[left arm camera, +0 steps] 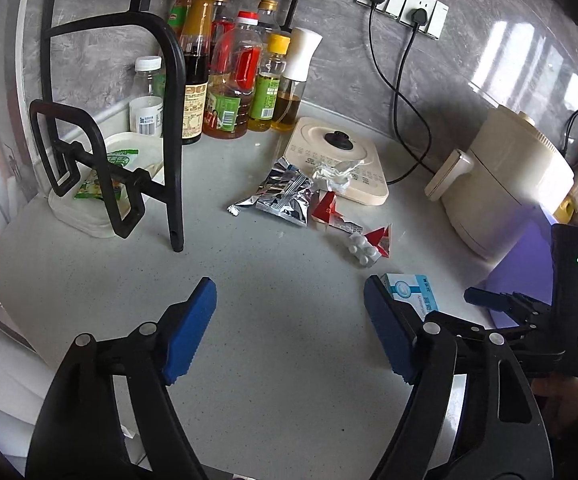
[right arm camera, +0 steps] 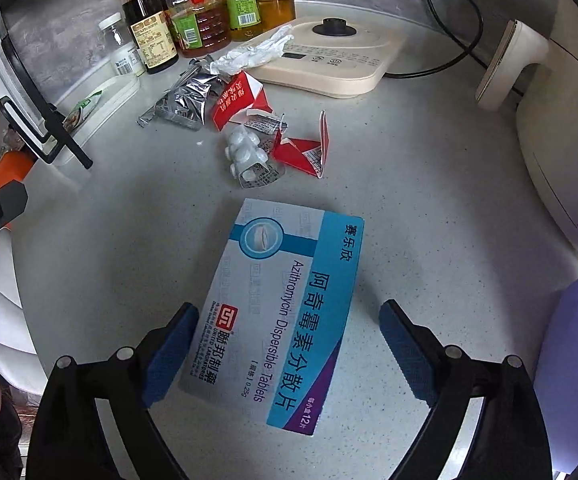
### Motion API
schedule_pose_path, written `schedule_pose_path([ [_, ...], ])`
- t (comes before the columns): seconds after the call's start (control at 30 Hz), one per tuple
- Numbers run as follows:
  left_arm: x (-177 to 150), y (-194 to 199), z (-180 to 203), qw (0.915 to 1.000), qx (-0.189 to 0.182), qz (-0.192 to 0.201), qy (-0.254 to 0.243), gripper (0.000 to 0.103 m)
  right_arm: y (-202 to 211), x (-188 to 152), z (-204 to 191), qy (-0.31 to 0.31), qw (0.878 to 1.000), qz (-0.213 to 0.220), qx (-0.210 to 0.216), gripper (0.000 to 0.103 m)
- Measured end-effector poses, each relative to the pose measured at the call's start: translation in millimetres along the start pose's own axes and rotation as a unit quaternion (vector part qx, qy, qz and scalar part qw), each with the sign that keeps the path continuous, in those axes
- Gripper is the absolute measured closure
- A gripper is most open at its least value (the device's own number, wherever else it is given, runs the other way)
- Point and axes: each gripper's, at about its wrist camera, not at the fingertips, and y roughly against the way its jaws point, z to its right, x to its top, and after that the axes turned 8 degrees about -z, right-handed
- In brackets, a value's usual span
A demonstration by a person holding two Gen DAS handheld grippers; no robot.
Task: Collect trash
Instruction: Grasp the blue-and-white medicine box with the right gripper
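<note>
My right gripper (right arm camera: 287,356) has its fingers spread wide around the blue-and-white cardboard medicine box (right arm camera: 277,312) lying flat on the speckled grey tabletop (right arm camera: 429,200), not clamped. My left gripper (left arm camera: 289,332) gapes empty. Beyond: white blister pack (right arm camera: 245,152), red torn wrapper (right arm camera: 305,152), crumpled silver foil bag (left arm camera: 285,196).

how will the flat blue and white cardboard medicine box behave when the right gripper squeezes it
The blue and white cardboard medicine box looks thin, so probably light and may crush. Lying flat on the speckled grey countertop, it won't roll. The open right gripper may find its glossy faces slippery.
</note>
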Motion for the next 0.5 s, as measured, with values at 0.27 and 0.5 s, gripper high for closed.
schedule_pose_path([
  [0.27,3,-18,-2,0.9997,0.008,-0.016,0.016,0.028,11,11,34,-0.014,1.0,0.024,-0.003,0.04],
  [0.5,15,-45,19,0.9994,-0.017,-0.029,-0.003,0.03,16,26,52,-0.021,0.999,0.043,-0.015,0.04],
])
